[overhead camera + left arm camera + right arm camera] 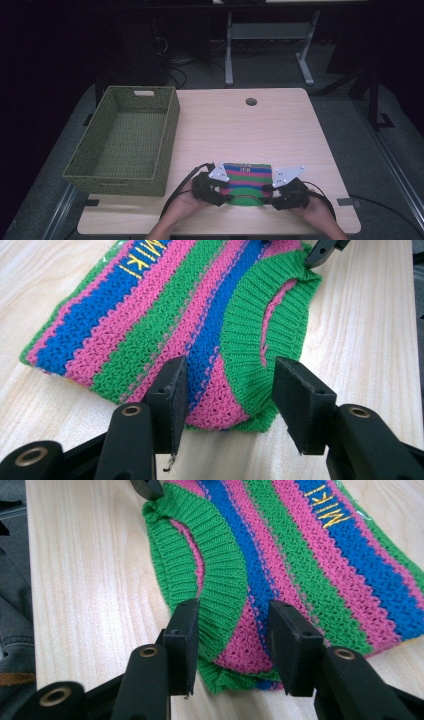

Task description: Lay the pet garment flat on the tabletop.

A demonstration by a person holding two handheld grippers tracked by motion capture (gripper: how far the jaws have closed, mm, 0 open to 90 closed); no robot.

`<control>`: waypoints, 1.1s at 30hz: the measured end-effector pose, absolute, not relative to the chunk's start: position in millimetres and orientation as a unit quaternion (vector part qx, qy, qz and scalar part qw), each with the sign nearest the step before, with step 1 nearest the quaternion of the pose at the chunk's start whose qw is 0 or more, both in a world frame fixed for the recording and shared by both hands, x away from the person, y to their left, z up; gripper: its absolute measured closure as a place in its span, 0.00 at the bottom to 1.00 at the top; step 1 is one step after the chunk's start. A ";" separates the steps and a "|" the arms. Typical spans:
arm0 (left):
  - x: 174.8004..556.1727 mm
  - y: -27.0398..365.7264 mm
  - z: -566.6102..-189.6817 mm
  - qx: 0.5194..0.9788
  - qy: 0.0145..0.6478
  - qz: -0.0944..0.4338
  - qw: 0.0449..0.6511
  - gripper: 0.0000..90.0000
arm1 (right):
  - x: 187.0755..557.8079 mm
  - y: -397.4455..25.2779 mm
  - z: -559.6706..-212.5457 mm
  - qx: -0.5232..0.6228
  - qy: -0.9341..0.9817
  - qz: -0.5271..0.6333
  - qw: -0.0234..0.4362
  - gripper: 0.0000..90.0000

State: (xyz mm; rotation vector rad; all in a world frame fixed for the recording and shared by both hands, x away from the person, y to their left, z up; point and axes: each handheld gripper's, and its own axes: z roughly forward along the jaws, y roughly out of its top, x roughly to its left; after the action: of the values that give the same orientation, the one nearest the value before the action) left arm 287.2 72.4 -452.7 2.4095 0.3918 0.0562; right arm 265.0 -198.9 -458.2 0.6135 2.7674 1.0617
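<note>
Near the front edge of the pale wooden table (280, 125), we straddle the soft, floppy pink, green and blue striped knitted garment (246, 181) with the left gripper (227, 402) and right gripper (232, 640), both spread unclenched at its ribbed green collar corners, the firmest hold.

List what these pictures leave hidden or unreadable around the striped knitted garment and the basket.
- Yellow lettering on the knitted garment: cut off by the top edge in both gripper views; too small to read in the high view.
- Garment's underside: hidden against the table.
- Left gripper and right gripper: jaws open astride the garment's corners; contact uncertain.
- Woven basket: near inner wall hidden by its own rim, high view.
</note>
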 end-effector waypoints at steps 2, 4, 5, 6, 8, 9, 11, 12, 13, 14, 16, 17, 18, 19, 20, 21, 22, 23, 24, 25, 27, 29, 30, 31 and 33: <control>286.4 71.3 -453.5 0.930 0.144 0.030 0.337 0.57 | 263.5 -198.4 -460.7 0.198 0.913 0.352 0.065 0.64; 285.0 70.2 -454.0 0.930 0.145 0.036 0.335 0.58 | 262.5 -198.0 -461.1 0.200 0.912 0.351 0.068 0.64; 285.3 70.4 -453.8 0.932 0.143 0.039 0.332 0.59 | 261.9 -197.6 -461.0 0.202 0.912 0.350 0.068 0.65; 285.0 70.3 -454.0 0.931 0.144 0.041 0.333 0.60 | 261.3 -197.0 -461.0 0.204 0.912 0.350 0.070 0.66; 284.0 69.7 -454.2 0.930 0.148 0.044 0.334 0.61 | 259.5 -196.0 -461.0 0.203 0.913 0.346 0.076 0.69; 283.5 69.3 -454.2 0.930 0.149 0.046 0.334 0.62 | 258.9 -195.6 -460.9 0.203 0.913 0.345 0.079 0.71; 282.7 68.7 -453.7 0.931 0.145 0.054 0.330 0.63 | 258.4 -194.8 -460.1 0.206 0.913 0.342 0.081 0.75; 282.4 68.4 -452.9 0.933 0.142 0.056 0.325 0.64 | 258.5 -194.6 -459.8 0.207 0.913 0.342 0.081 0.77; 281.5 67.8 -452.7 0.933 0.143 0.059 0.324 0.65 | 258.7 -194.7 -459.3 0.208 0.913 0.341 0.081 0.79; 280.4 67.2 -452.5 0.933 0.143 0.061 0.326 0.67 | 258.4 -194.6 -459.0 0.210 0.913 0.342 0.079 0.82; 279.9 66.5 -451.6 0.934 0.139 0.061 0.325 0.74 | 258.2 -194.6 -458.6 0.209 0.913 0.341 0.080 0.88; 279.2 65.3 -451.7 0.934 0.139 0.065 0.324 0.74 | 258.2 -194.2 -458.7 0.210 0.913 0.340 0.080 0.88; 278.7 64.5 -451.6 0.934 0.137 0.067 0.322 0.75 | 258.1 -193.6 -458.7 0.210 0.913 0.341 0.081 0.89; 278.2 63.7 -451.3 0.935 0.133 0.072 0.322 0.77 | 258.1 -193.3 -458.6 0.210 0.913 0.340 0.080 0.90; 277.3 62.9 -451.1 0.935 0.133 0.072 0.321 0.79 | 258.4 -193.2 -458.7 0.211 0.913 0.340 0.078 0.91; 276.8 62.5 -451.0 0.934 0.131 0.070 0.326 0.81 | 258.8 -193.3 -458.8 0.211 0.913 0.340 0.078 0.92; 275.7 62.2 -450.6 0.933 0.130 0.071 0.326 0.86 | 258.8 -193.3 -458.7 0.212 0.913 0.340 0.078 0.93; 275.1 61.7 -450.4 0.934 0.129 0.075 0.325 0.88 | 258.8 -193.4 -458.4 0.212 0.913 0.339 0.077 0.94; 274.9 61.5 -450.1 0.934 0.127 0.076 0.325 0.91 | 258.8 -193.5 -458.2 0.212 0.913 0.339 0.077 0.95; 274.8 61.6 -449.8 0.933 0.127 0.077 0.326 0.91 | 258.8 -193.5 -458.2 0.212 0.913 0.339 0.077 0.95; 275.0 62.0 -449.4 0.932 0.130 0.076 0.328 0.94 | 259.3 -194.1 -457.9 0.213 0.913 0.341 0.075 0.95; 275.8 63.0 -449.0 0.933 0.131 0.074 0.328 0.95 | 259.7 -195.1 -457.2 0.218 0.909 0.347 0.070 0.96; 276.0 63.3 -448.8 0.933 0.131 0.074 0.328 0.95 | 260.0 -195.7 -456.9 0.221 0.908 0.349 0.065 0.96; 276.4 63.7 -448.7 0.933 0.130 0.073 0.328 0.96 | 260.7 -196.6 -456.8 0.221 0.907 0.352 0.063 0.96; 277.0 64.0 -449.3 0.931 0.134 0.069 0.333 0.96 | 261.0 -197.6 -455.9 0.223 0.905 0.356 0.060 0.96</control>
State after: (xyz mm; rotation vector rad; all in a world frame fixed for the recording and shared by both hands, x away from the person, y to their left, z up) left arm 277.0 64.0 -449.3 2.4316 0.3496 0.1808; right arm 261.0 -197.6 -455.9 0.6761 2.7409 1.0791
